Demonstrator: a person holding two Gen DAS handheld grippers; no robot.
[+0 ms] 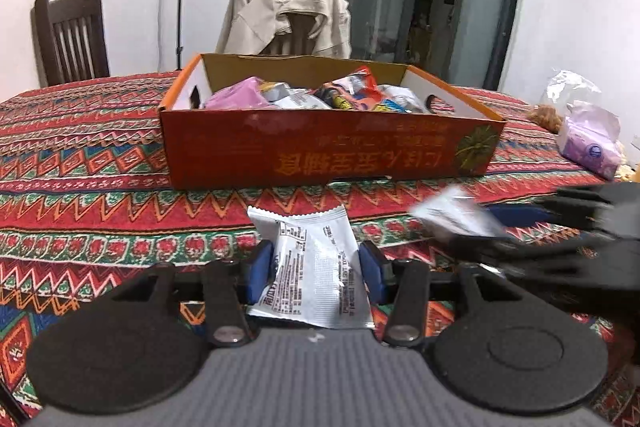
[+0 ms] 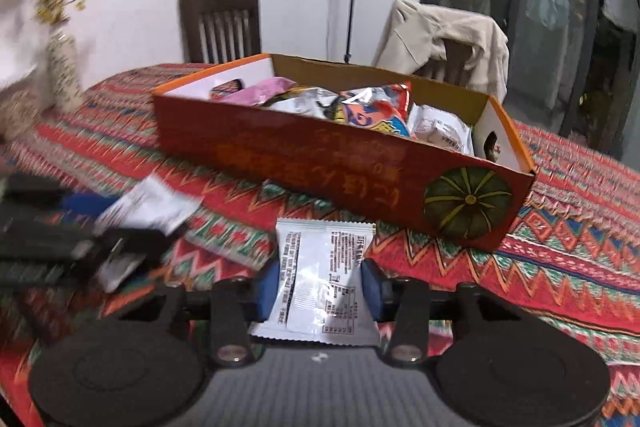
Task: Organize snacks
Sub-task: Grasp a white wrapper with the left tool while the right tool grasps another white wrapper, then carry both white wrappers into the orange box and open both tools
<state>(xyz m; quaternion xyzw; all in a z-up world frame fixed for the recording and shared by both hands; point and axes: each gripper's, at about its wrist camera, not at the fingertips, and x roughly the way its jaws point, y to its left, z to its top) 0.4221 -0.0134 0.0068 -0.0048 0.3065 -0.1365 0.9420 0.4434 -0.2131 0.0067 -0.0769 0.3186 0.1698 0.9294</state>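
My left gripper [image 1: 316,265] is shut on a white snack packet [image 1: 310,235], its blue pads pressing both sides. My right gripper [image 2: 320,285] is shut on another white snack packet [image 2: 322,247]. Each gripper also shows blurred in the other's view: the right gripper [image 1: 520,231] with its packet [image 1: 456,217], the left gripper [image 2: 80,223] with its packet [image 2: 152,205]. Just beyond both stands an orange-red cardboard box [image 1: 320,155] [image 2: 304,159], open on top, holding several snack bags, among them a pink bag [image 1: 240,95].
The table wears a red patterned cloth [image 1: 80,155]. A purple tissue pack [image 1: 588,143] lies at the right edge. A vase of yellow flowers [image 2: 60,67] stands at the left. A dark wooden chair [image 1: 70,39] and a chair draped with a beige jacket [image 1: 288,19] stand behind.
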